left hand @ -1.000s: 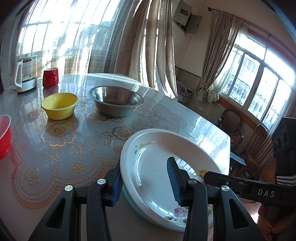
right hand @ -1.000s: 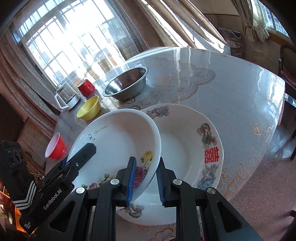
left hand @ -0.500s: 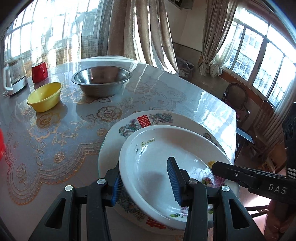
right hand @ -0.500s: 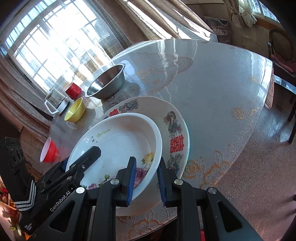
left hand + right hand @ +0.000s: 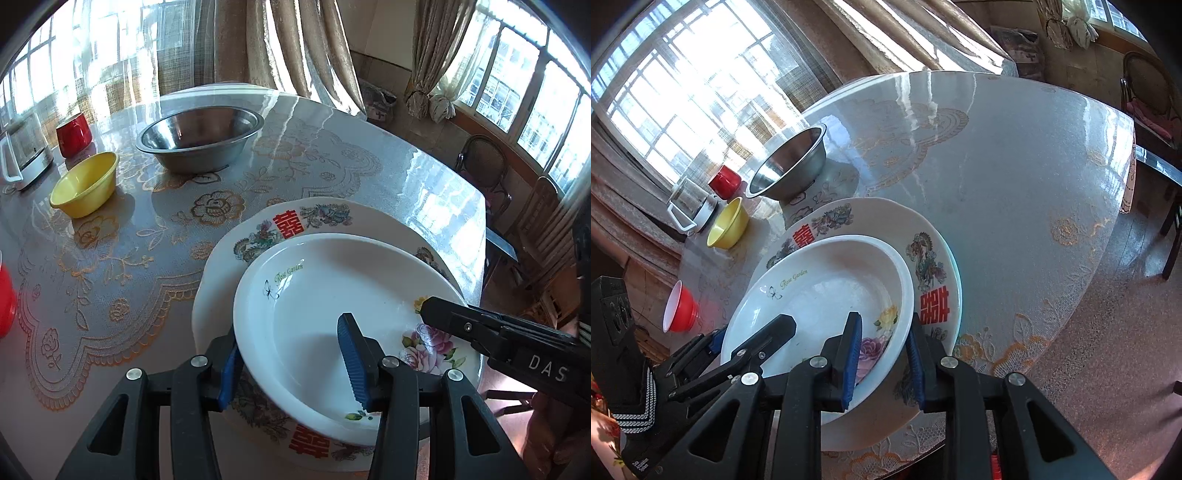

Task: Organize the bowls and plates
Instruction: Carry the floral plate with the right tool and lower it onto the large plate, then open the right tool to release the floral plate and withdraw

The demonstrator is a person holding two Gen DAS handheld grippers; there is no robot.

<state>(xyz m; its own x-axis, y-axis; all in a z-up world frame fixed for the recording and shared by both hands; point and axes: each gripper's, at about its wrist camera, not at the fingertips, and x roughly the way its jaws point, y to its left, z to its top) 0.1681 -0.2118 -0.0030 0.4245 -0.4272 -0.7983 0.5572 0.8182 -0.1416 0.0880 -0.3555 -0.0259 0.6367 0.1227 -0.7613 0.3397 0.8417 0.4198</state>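
Plate [image 5: 332,288] in white, marked "Rose Garden", lies inside the larger patterned plate [image 5: 295,221] with red characters, near the table's [image 5: 369,155] edge. Left gripper [image 5: 291,354] straddles the white plate's near rim — one blue pad under the rim outside, the other well inside the bowl of the plate, jaws spread wide and not pinching. Right gripper [image 5: 882,350] straddles the rim at its own side, pads [image 5: 851,354] either side with a visible gap; released, as far as can be seen. In the left wrist view, at 11 o'clock of the plates sits the steel bowl [image 5: 201,138], and at 10 o'clock the yellow bowl [image 5: 85,184] — a red cup [image 5: 74,134] beyond it.
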